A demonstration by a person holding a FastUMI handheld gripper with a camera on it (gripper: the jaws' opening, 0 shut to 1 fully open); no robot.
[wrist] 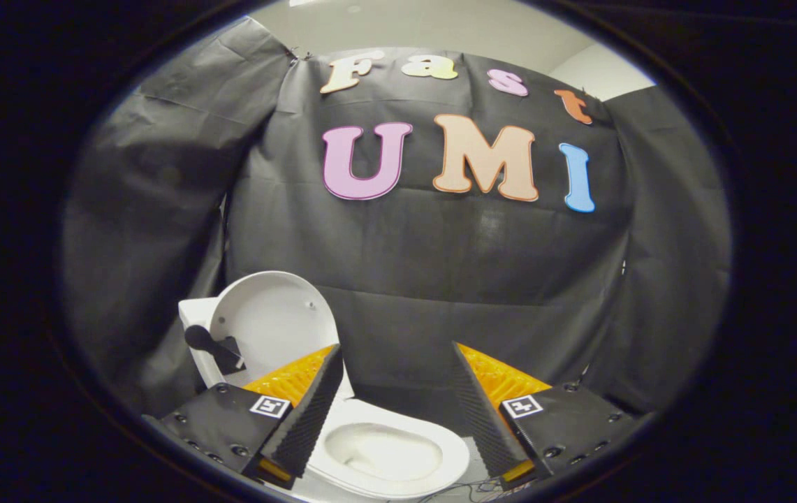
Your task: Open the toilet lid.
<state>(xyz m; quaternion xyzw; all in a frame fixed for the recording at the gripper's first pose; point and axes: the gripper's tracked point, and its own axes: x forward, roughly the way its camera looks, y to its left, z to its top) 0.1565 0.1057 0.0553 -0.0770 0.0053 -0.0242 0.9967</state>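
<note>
A white toilet stands below and ahead of me. Its lid (269,325) is raised, leaning back against the tank (192,318), with its underside facing me. The seat ring (440,454) lies flat around the bowl (381,454), which shows between my fingers. My gripper (395,356) is open, its black and orange fingers (314,391) spread wide with nothing between them. The left finger overlaps the lower right part of the lid in the picture; whether it touches is not clear.
A black flush handle (206,342) sticks out on the tank beside the lid. Black cloth (440,265) hangs right behind the toilet and along both sides. A strip of pale ceiling (440,28) shows above the cloth.
</note>
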